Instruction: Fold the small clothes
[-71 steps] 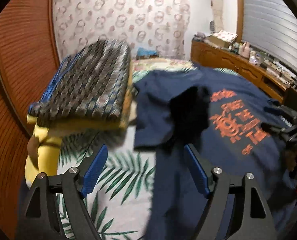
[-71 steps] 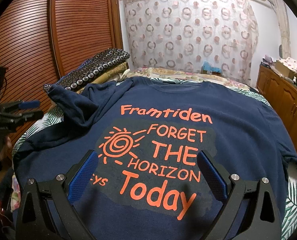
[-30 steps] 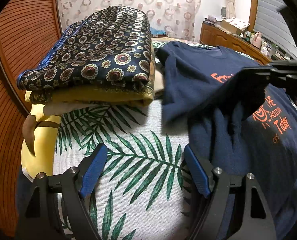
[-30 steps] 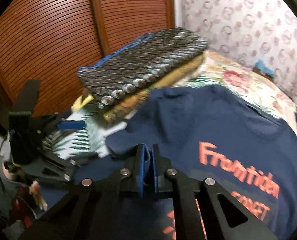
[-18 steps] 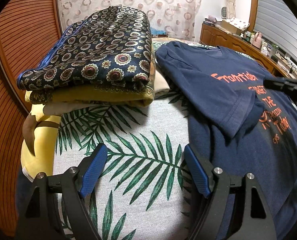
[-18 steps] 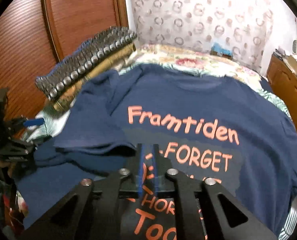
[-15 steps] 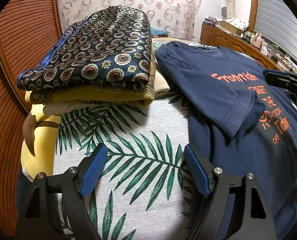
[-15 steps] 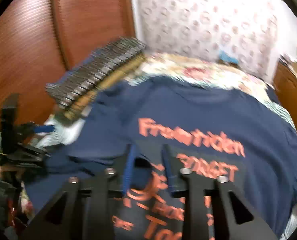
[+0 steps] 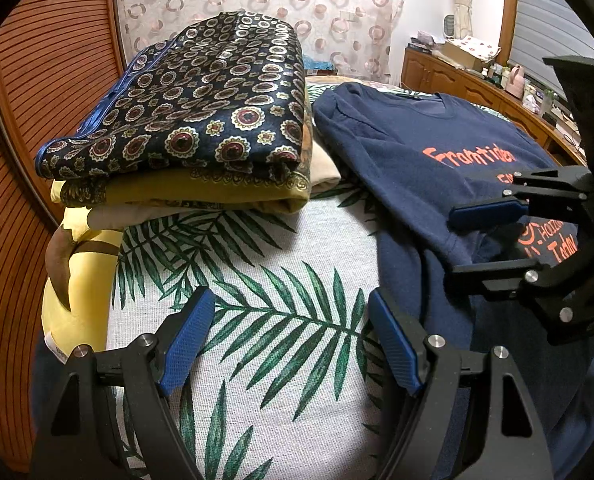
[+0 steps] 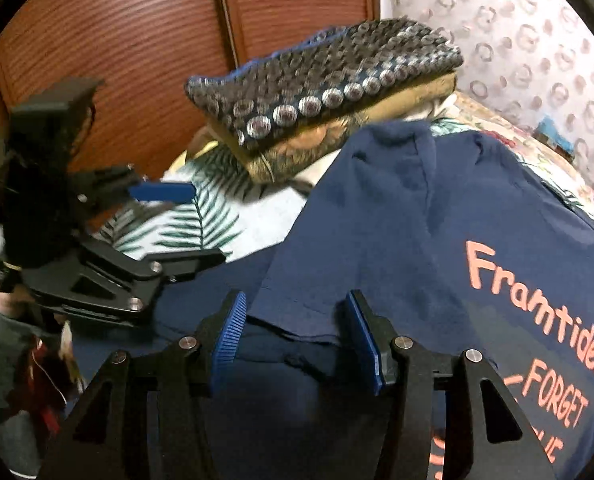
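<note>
The navy T-shirt [image 10: 437,216] is spread on the bed [image 9: 281,240], one sleeve [image 10: 321,280] folded in; the right tool [image 10: 293,336] is opening over the sleeve hem, nothing gripped. The left tool [image 9: 289,344] is held wide open and empty over the bedspread; next, the other sleeve should be folded in.

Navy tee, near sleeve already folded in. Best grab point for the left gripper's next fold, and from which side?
Judgement call: take the navy T-shirt at its side edge, below the folded sleeve. Come in from the leaf-print sheet side, where that edge lies flat and exposed. The left gripper is open just beside it. The right gripper, jaws opening over the sleeve hem, occupies the other approach.
</note>
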